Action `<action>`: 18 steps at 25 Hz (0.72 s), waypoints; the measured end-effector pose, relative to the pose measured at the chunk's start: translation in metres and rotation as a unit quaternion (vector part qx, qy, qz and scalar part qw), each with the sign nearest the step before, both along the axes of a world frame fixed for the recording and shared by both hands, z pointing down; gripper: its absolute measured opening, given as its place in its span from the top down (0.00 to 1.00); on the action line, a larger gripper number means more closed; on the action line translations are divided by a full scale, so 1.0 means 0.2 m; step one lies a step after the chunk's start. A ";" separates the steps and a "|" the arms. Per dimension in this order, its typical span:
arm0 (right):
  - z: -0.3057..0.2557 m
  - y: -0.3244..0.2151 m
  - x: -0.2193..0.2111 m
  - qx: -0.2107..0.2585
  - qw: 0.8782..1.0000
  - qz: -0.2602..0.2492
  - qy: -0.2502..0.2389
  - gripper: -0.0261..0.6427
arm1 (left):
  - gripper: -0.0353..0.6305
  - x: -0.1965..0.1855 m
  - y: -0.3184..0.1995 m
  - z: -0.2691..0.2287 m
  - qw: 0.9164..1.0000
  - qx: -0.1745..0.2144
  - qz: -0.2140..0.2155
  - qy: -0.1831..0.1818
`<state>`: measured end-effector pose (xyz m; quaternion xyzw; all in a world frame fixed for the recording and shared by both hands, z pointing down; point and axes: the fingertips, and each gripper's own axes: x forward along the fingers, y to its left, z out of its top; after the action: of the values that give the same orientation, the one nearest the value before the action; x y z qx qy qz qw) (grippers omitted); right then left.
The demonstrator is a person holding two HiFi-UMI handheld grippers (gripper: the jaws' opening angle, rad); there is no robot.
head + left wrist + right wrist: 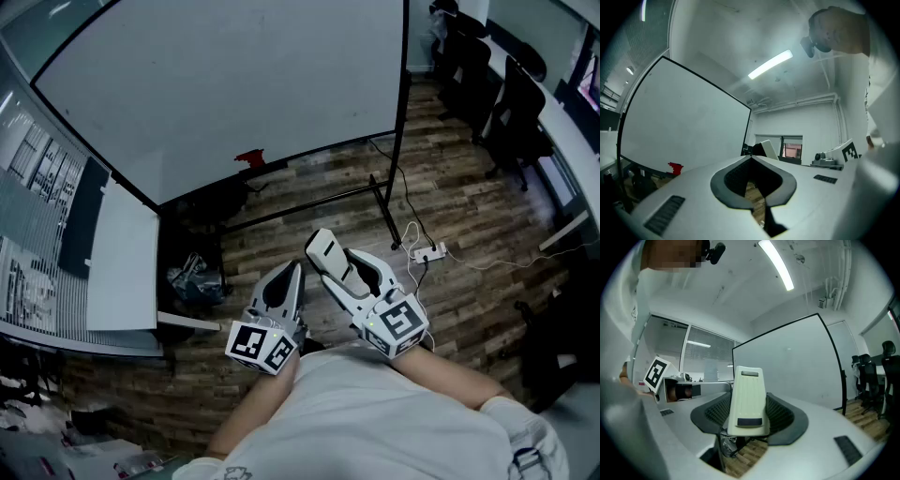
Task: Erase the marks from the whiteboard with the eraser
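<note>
No legible words, numbers or brands anywhere; only coded square markers [251, 343] on left cube [262, 345] and right cube [401, 323].

You stood in an office meeting room. A large white whiteboard [234, 75] in a thin black metal frame filled the space ahead of you, standing on a dark wood-plank floor [469, 206]. Off to your right, black high-backed office chairs [516, 127] were lined up along a long white desk [568, 127]. A white power strip [432, 253] with trailing cables lay on the planks near the board's foot. To your left ran a glass partition with grey slatted blinds [28, 173], and a long fluorescent tube light [770, 64] burned in the plain white ceiling.
</note>
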<state>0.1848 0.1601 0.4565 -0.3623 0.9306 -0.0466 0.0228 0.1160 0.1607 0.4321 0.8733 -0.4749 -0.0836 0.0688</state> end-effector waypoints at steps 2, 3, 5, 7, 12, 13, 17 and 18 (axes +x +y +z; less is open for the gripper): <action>0.00 -0.02 0.00 0.004 1.000 -0.004 0.002 0.60 | 0.94 0.00 -0.01 -0.01 1.000 -0.001 0.000 -0.001; 0.00 -0.02 0.00 0.004 1.000 -0.005 0.002 0.60 | 0.94 0.00 -0.02 -0.01 1.000 -0.003 -0.001 -0.001; 0.00 -0.03 -0.01 0.000 1.000 -0.004 0.000 0.60 | 0.94 -0.01 -0.03 0.00 1.000 -0.004 -0.003 0.003; 0.01 -0.04 -0.03 -0.003 1.000 -0.005 0.001 0.60 | 0.94 -0.02 -0.04 0.01 1.000 -0.004 -0.002 0.003; 0.02 -0.09 -0.07 -0.006 1.000 -0.012 0.003 0.60 | 0.94 -0.06 -0.09 0.01 1.000 -0.011 -0.008 0.003; 0.03 -0.10 -0.09 -0.007 1.000 -0.013 0.003 0.60 | 0.94 -0.07 -0.10 0.01 1.000 -0.011 -0.008 0.004; 0.04 -0.15 -0.15 -0.012 1.000 -0.017 0.001 0.60 | 0.94 -0.14 -0.15 0.03 1.000 -0.017 -0.016 0.005; 0.05 -0.16 -0.17 -0.014 1.000 -0.019 0.001 0.60 | 0.94 -0.16 -0.16 0.03 1.000 -0.017 -0.016 0.005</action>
<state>0.1515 0.1275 0.4656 -0.3452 0.9365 -0.0595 0.0162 0.0833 0.1283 0.4386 0.8637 -0.4901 -0.0811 0.0850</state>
